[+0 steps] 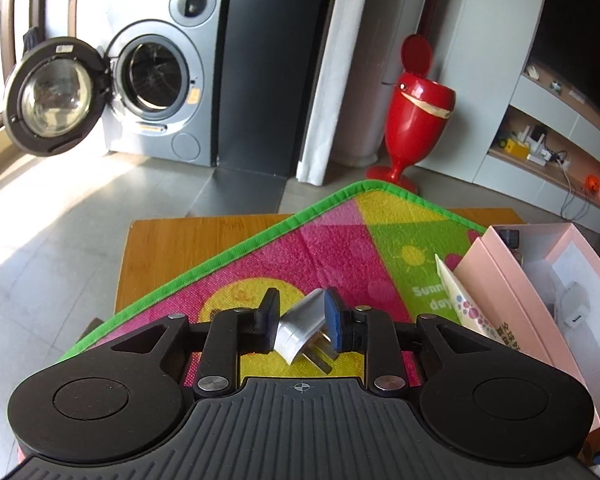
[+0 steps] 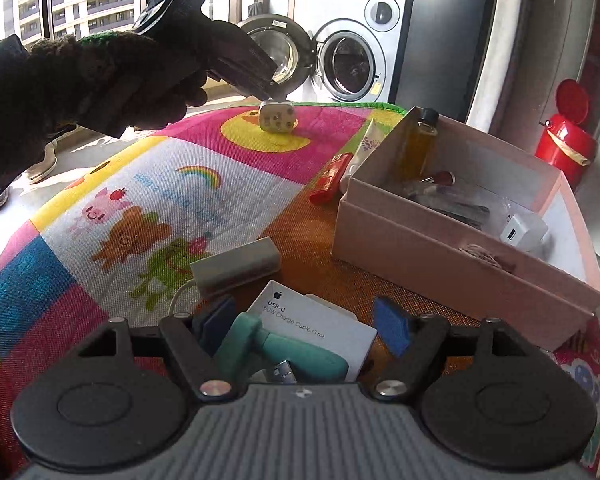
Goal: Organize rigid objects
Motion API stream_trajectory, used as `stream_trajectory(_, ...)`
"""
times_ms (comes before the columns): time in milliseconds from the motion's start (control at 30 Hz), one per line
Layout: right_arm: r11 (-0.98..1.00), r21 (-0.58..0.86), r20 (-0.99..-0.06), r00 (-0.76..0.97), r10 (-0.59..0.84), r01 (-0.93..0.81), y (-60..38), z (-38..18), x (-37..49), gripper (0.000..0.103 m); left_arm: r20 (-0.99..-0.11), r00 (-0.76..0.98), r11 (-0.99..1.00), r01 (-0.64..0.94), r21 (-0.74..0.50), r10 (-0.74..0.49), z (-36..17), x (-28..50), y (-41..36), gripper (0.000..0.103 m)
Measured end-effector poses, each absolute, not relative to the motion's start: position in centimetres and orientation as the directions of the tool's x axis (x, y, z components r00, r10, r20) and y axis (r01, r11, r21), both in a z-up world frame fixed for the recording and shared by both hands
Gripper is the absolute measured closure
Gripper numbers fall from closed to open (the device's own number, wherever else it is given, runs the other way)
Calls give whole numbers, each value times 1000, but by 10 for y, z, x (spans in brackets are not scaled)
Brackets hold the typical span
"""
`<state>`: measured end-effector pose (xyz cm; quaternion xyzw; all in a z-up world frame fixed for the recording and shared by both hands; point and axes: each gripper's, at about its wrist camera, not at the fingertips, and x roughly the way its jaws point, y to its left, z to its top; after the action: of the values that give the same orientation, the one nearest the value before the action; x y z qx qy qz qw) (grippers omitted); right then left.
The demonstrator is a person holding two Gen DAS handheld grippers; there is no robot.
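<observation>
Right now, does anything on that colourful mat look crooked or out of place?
Yes. The white plug adapter sits tilted between the left gripper jaws, prongs pointing back toward the camera, not squarely held. The mat lies askew on the wooden table. A red item and a tube lie outside the pink box.

plug adapter (image 2: 277, 117) on mat (image 2: 148, 200) far side | box (image 2: 456, 248) right | cable carton (image 2: 320, 332) near, before box

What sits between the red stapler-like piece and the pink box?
In the right wrist view, a white tube with purple print lies wedged between the red rectangular piece and the pink cardboard box.
</observation>
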<state>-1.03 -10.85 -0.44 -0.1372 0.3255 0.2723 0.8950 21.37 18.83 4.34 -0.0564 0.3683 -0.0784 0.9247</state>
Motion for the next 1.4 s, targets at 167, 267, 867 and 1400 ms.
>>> stream_trajectory(167, 820, -17, -640, 637, 430, -571, -113, -2, -11, 27, -704, 674, 974, 160, -160, -226, 37, 211, 174, 64)
stream_trajectory(267, 798, 13, -612, 626, 483, -603, -115, 6, -20, 27, -696, 689, 979, 169, -115, -201, 40, 198, 167, 67)
stream_trajectory(867, 847, 16, -637, 648, 418, -531, -59, 95, 87, 35, -560, 723, 908, 245, -340, -405, 18, 48, 160, 80)
stream_trajectory(1400, 874, -245, -841, 540, 24, -419, 38, 19, 218, 87, -482, 823, 885, 52, -463, -301, 20, 24, 217, 80)
